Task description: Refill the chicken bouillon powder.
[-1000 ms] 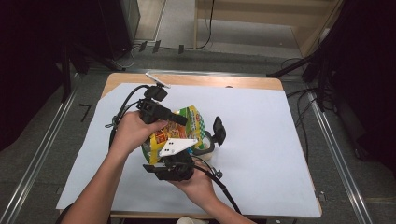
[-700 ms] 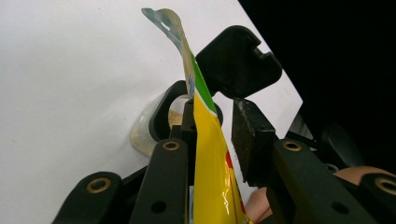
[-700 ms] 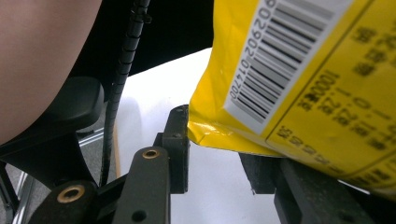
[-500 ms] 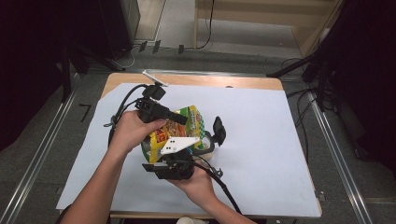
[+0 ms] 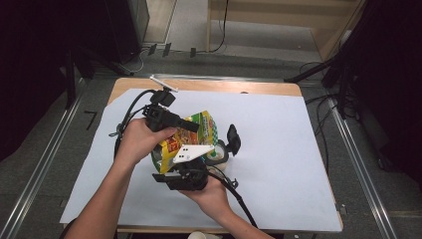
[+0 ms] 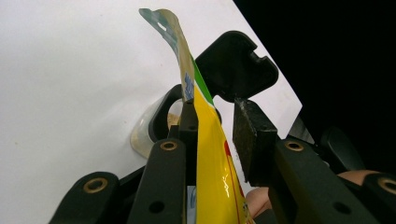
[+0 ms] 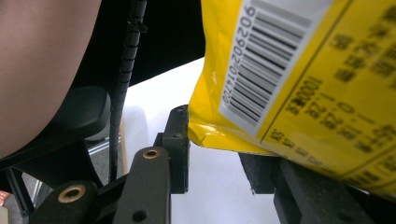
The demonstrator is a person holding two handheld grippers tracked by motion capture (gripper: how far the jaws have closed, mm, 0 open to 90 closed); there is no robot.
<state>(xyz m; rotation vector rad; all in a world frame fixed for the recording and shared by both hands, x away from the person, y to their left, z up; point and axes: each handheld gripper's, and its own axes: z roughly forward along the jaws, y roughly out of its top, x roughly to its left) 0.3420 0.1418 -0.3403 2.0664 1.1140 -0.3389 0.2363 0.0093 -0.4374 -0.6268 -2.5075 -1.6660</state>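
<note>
Over the middle of the white sheet (image 5: 278, 149) that covers the wooden table (image 5: 209, 85), a yellow and green snack bag (image 5: 191, 137) is held up between two hand-held grippers. What the bag holds inside cannot be seen; it is glossy, with a barcode label on its yellow back in the right gripper view. Just beside the bag on the sheet sits a small clear cup (image 5: 217, 157) with a little tan stuff in it, and a black jaw lies around it.

From the left, the left gripper (image 6: 212, 123) has the bag's thin edge standing between its jaws: one pad lies against the bag, the other stands slightly off it, so the jaws are partly open. From below, the right gripper (image 7: 219, 158) has its jaws partly open too, and the bag's lower corner rests across them rather than being pinched.

Grey floor, dark equipment and loose cables surround the table.
</note>
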